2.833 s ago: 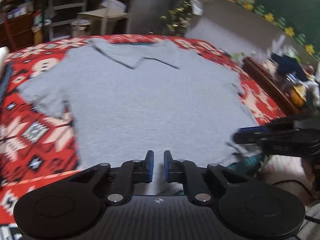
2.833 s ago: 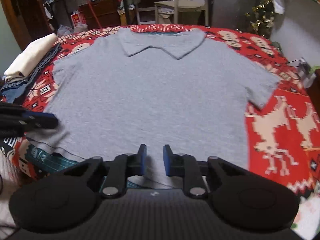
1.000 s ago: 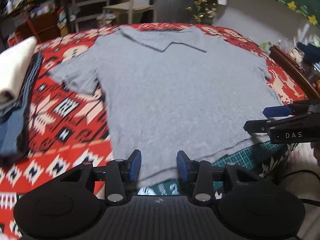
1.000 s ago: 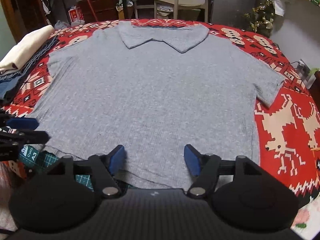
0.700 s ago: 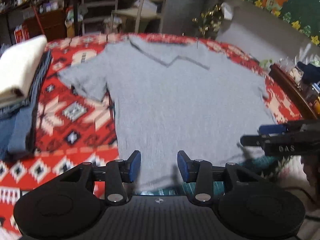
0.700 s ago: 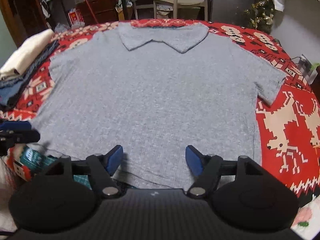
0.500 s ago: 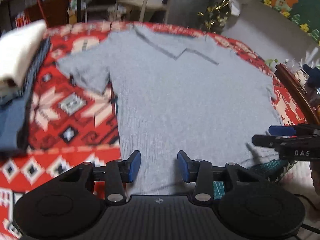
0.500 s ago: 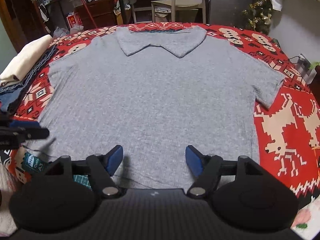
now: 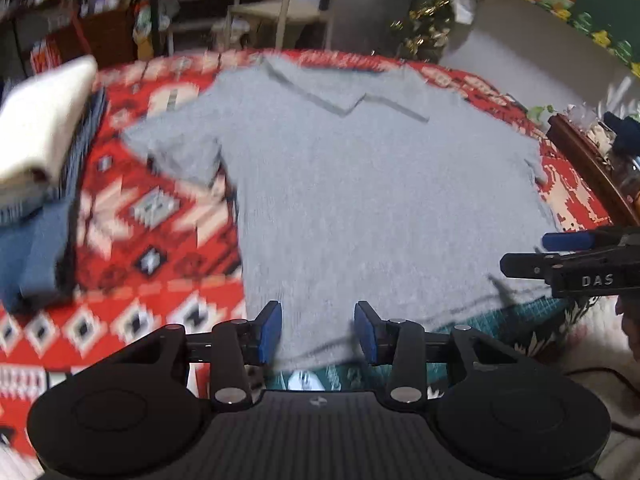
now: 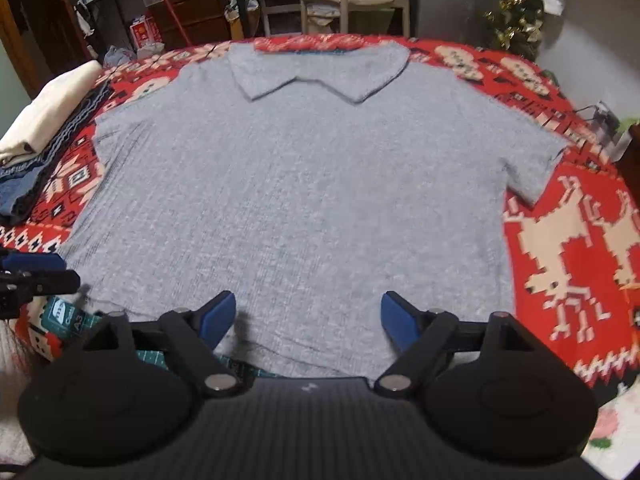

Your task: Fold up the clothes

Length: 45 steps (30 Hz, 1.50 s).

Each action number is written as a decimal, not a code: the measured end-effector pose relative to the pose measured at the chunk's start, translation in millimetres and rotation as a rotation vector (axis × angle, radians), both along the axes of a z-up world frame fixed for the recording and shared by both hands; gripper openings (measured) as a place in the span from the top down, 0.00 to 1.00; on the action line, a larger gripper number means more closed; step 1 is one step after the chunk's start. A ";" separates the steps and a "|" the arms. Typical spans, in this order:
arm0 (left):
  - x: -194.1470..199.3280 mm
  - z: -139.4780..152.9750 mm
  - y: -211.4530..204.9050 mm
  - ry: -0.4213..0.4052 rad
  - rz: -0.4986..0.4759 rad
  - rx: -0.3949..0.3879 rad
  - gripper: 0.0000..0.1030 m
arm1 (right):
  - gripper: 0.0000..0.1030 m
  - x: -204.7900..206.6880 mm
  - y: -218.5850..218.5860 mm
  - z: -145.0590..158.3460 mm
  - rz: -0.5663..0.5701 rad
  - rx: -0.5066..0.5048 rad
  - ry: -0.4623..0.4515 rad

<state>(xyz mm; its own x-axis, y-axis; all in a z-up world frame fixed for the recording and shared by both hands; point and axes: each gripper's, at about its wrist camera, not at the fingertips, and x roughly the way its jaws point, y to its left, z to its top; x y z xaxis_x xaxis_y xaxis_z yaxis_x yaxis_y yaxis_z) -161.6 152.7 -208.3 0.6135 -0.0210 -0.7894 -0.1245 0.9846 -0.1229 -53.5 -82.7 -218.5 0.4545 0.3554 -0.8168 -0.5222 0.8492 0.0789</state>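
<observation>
A grey short-sleeved polo shirt (image 10: pixel 304 184) lies spread flat, collar at the far side, on a red patterned cloth (image 10: pixel 568 248). It also shows in the left wrist view (image 9: pixel 384 208). My left gripper (image 9: pixel 318 332) is open and empty, just above the hem near the shirt's left bottom corner. My right gripper (image 10: pixel 308 320) is open wide and empty over the hem at its middle. The right gripper's fingers (image 9: pixel 568 240) show at the right edge of the left wrist view; the left gripper's fingers (image 10: pixel 36 270) show at the left edge of the right wrist view.
A stack of folded clothes, cream on top of blue denim (image 9: pixel 36 184), lies at the table's left edge, also in the right wrist view (image 10: pixel 44 136). A green cutting mat (image 10: pixel 68 316) peeks out under the hem. Chairs and cluttered shelves (image 10: pixel 352 4) stand behind.
Both grippers went from shut to open and let go of the hem. The shirt now lies flat. The left gripper has shifted a little to the left along the hem.
</observation>
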 end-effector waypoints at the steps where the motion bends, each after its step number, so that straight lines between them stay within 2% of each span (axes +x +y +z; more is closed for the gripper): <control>1: 2.8 3.5 -4.1 -0.018 -0.014 0.018 0.56 | 0.06 -0.2 -1.7 4.6 -0.008 0.009 -0.016; 3: 11.9 7.0 -12.6 -0.045 -0.044 0.055 0.47 | 0.01 1.1 -4.5 10.8 -0.021 0.020 -0.037; 7: 34.9 1.4 -28.0 -0.080 -0.076 0.092 0.44 | 0.01 8.2 -7.3 11.8 -0.042 0.000 -0.039; 12: 57.5 -23.8 -30.4 0.003 0.003 0.062 0.41 | 0.01 16.6 -11.9 -2.2 -0.073 -0.026 -0.009; 13: 56.2 -24.9 -33.0 -0.019 -0.001 0.082 0.39 | 0.01 17.2 -12.5 -6.8 -0.081 -0.034 -0.002; 15: 56.8 -27.9 -37.6 0.000 -0.005 0.115 0.23 | 0.01 19.2 -12.4 -15.5 -0.094 -0.054 0.025; 16: 56.4 -29.6 -38.6 0.005 -0.003 0.122 0.20 | 0.01 20.4 -12.0 -19.7 -0.100 -0.064 0.043; 18: 55.8 -32.8 -39.3 0.015 0.009 0.129 0.06 | 0.01 20.8 -11.1 -23.0 -0.109 -0.068 0.051; 20: 56.3 -35.2 -38.4 0.026 0.013 0.119 0.00 | 0.01 20.1 -10.2 -23.3 -0.120 -0.068 0.041; 31: 63.4 -32.7 -39.9 0.063 0.014 0.119 0.00 | 0.01 21.8 -8.0 -24.3 -0.113 -0.073 0.058; 36: 60.4 -33.6 -39.6 0.056 -0.027 0.123 0.00 | 0.01 19.3 -9.7 -24.5 -0.140 -0.058 0.049; 40: 57.8 -33.5 -40.2 0.039 -0.001 0.119 0.01 | 0.01 19.8 -7.8 -24.9 -0.145 -0.067 0.047; 43: 54.5 -29.8 -38.6 0.027 0.041 0.102 0.11 | 0.01 21.5 -8.0 -23.9 -0.143 -0.066 0.055; 45: 54.2 -23.1 -34.2 0.029 0.044 0.074 0.25 | 0.01 23.0 -9.3 -20.8 -0.144 -0.056 0.059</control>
<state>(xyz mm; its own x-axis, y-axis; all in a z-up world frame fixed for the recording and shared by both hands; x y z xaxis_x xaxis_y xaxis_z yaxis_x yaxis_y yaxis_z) -107.4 118.5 -231.5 0.5897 0.0646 -0.8051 -0.1699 0.9844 -0.0455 -30.4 -92.0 -239.3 0.4479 0.2431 -0.8604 -0.3903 0.9189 0.0565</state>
